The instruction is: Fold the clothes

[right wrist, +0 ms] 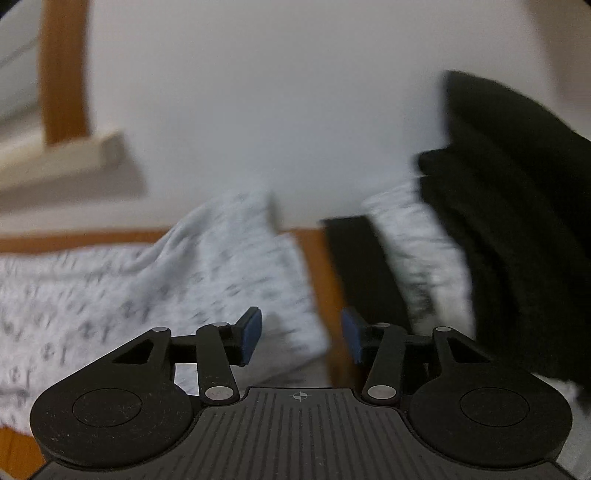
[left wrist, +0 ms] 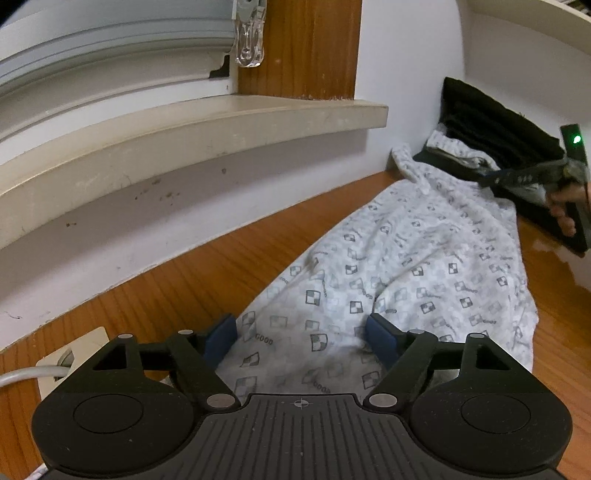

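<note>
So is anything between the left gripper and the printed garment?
Nothing visible. The left gripper is open, with the printed garment lying right between and beyond its fingers on the wooden table. The black stack sits at the garment's far end, well clear.

Home room, wooden desk (left wrist: 207, 273) under a window sill (left wrist: 184, 129), wall socket (left wrist: 70, 360), folded dark clothes (left wrist: 495, 125)

Wooden tabletop (left wrist: 192, 280) runs along a white wall (left wrist: 122, 236). Beige window sill (left wrist: 207, 125) above it, wood frame post (left wrist: 303, 48), clear plastic clip (left wrist: 250, 33) hanging. Wall socket (left wrist: 77, 350) with grey cable (left wrist: 22, 374) at left.
</note>
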{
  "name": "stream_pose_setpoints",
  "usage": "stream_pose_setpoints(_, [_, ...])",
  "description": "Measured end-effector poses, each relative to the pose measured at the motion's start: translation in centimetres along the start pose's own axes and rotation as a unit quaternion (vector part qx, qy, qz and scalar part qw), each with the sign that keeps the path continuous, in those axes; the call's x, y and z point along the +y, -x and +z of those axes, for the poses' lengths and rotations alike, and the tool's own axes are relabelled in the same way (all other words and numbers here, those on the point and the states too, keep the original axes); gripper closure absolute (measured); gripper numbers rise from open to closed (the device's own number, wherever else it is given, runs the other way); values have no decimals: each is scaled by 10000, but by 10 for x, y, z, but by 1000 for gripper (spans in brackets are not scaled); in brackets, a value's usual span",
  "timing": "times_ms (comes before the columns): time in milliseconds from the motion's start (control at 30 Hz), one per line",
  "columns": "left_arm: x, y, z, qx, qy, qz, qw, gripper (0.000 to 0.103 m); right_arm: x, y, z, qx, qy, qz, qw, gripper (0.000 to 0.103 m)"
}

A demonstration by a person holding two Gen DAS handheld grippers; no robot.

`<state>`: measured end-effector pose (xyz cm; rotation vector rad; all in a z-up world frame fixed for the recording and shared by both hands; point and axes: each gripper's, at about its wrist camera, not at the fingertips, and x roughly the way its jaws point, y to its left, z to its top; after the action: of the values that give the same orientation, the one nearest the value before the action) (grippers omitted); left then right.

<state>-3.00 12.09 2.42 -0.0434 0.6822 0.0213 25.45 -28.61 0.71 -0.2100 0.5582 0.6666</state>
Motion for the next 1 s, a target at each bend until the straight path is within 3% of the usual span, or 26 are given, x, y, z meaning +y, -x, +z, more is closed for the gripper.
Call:
stream_pose_setpoints(33, [-1, 0, 0, 1, -12, 24, 10000, 23, -5, 1, -1, 19, -169, -20, 9999, 44])
stream_pose_setpoints(200, [1, 0, -2, -9, 29, 79, 10000, 22, -14, -2, -9, 217, -410, 205, 9987, 46])
stream_pose_setpoints(233, [1, 0, -1, -12, 51, 70, 10000, 22, -13, -3, -10, 241, -405, 235, 9986, 57])
stream_pose_setpoints(267, [2, 0, -1, -16, 71, 63, 10000, 22, -9, -2, -9, 234, -357, 283, 9987, 78])
stream_pose_setpoints(333, [3, 1, -2, -22, 92, 66, 9999, 22, -2, 3, -9, 183, -137, 248, 9994, 94])
stream_pose_setpoints(433, [5, 2, -2, -48, 158, 42, 9999, 19, 3, 25, 0, -35, 145, 191, 9997, 95])
stream_pose_setpoints(500, [7, 3, -3, -66, 202, 26, 9998, 17, 5, 50, 8, -189, 377, -80, 9991, 96])
stream_pose_setpoints(567, [8, 4, -3, -84, 246, 9, 9997, 15, 5, 69, 9, -234, 579, -233, 9978, 96])
stream_pose_setpoints(700, [11, 6, -3, -80, 297, -39, 9995, 13, 3, 60, -8, 505, 883, -278, 9944, 89])
stream_pose_setpoints(733, [10, 6, -3, -63, 281, -42, 9996, 10, 4, 59, -9, 489, 882, -332, 9943, 88])
stream_pose_setpoints(800, [8, 7, -3, -87, 239, -36, 9997, 5, 6, 58, -10, 432, 860, -422, 9945, 77])
stream_pose_setpoints(833, [8, 7, -3, -89, 228, -40, 9997, 4, 8, 60, -8, 286, 748, -368, 9961, 65])
stream_pose_setpoints(867, [7, 7, -3, -71, 224, -47, 9997, 4, 11, 62, -6, 140, 640, -266, 9975, 58])
stream_pose_setpoints(1000, [6, 6, -4, 13, 207, -68, 9998, 3, 43, 58, -4, -4, 364, 919, 9951, 54])
